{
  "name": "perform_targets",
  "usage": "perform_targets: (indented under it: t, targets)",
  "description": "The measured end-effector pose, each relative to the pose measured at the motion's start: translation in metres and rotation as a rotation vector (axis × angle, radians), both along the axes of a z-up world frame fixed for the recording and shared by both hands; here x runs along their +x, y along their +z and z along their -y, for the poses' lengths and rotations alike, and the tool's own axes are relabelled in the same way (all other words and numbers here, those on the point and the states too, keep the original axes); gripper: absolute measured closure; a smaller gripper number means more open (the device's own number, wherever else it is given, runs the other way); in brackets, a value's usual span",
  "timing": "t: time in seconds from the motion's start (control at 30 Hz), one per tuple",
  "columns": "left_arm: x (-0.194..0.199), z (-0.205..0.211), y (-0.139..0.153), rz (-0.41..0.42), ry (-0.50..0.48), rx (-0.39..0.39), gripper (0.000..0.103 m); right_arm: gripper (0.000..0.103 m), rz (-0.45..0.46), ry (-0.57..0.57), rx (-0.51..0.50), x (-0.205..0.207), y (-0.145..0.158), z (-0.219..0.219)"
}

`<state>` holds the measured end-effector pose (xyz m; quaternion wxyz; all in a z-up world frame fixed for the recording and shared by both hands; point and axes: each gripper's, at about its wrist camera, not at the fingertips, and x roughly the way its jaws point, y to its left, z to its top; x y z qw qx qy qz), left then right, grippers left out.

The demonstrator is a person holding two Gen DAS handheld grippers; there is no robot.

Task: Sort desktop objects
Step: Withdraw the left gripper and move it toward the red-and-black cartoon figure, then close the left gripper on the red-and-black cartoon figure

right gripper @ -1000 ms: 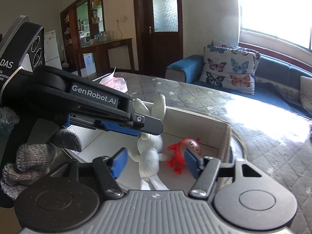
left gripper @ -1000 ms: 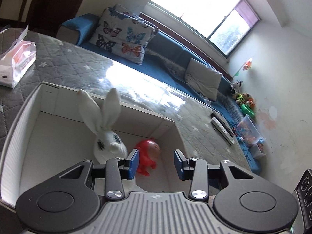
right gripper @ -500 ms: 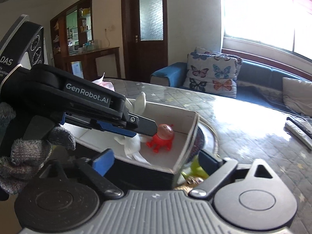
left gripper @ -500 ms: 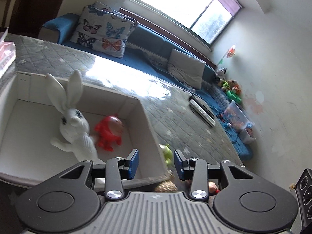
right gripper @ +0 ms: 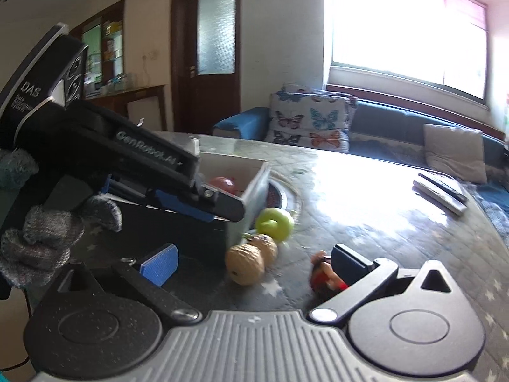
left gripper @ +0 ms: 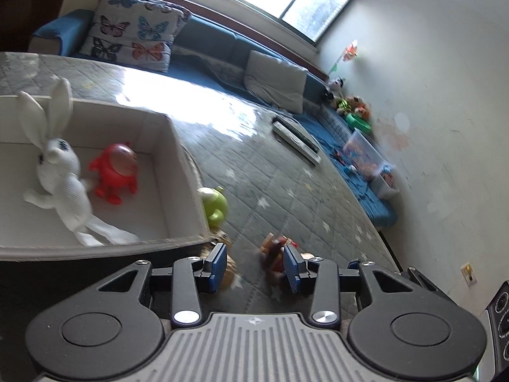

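A white box (left gripper: 178, 159) holds a white rabbit toy (left gripper: 60, 172) lying flat and a red figure (left gripper: 114, 173). Just outside its right wall sit a green toy (left gripper: 214, 205), two tan nut-like balls (right gripper: 245, 262) and a brown-and-red toy (left gripper: 275, 251). My left gripper (left gripper: 256, 267) hovers open over the grey quilted table, between the balls and the brown-and-red toy, holding nothing. The jaws of my right gripper (right gripper: 254, 264) are opening wide. The tan balls lie between its fingers on the table, untouched. A gloved hand (right gripper: 41, 242) holds the left gripper (right gripper: 197, 203) by the box.
Two remote controls (left gripper: 296, 137) lie further out on the quilted table (left gripper: 286, 197). Behind the table runs a blue sofa with a butterfly cushion (left gripper: 133, 38) and a grey pillow (left gripper: 276, 84). Toys and a plastic bin (left gripper: 366, 156) crowd the sofa's far end.
Both grippers have swung right, from over the box to the table beside it. The right jaws have spread much wider. The rabbit has gone from upright to lying flat.
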<state>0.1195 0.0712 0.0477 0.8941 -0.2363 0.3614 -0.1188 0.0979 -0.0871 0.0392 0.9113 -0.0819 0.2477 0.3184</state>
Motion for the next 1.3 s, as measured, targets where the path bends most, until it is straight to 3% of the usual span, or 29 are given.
perform_targets:
  t: [0.2, 0.6, 1.03, 1.3]
  targets:
    - [0.005, 0.021, -0.005, -0.016, -0.042, 0.006, 0.062, 0.000, -0.008, -0.061, 0.030, 0.003, -0.008, 0.025]
    - [0.032, 0.050, -0.015, -0.041, -0.080, -0.008, 0.062, 0.000, -0.069, -0.098, -0.050, 0.031, -0.034, 0.042]
    - [0.070, 0.058, -0.028, -0.086, -0.033, -0.057, 0.062, 0.000, -0.117, -0.113, -0.033, 0.058, -0.051, 0.048]
    - [0.082, 0.059, -0.040, -0.127, -0.002, -0.070, 0.062, 0.008, -0.135, -0.104, -0.019, 0.068, -0.055, 0.049]
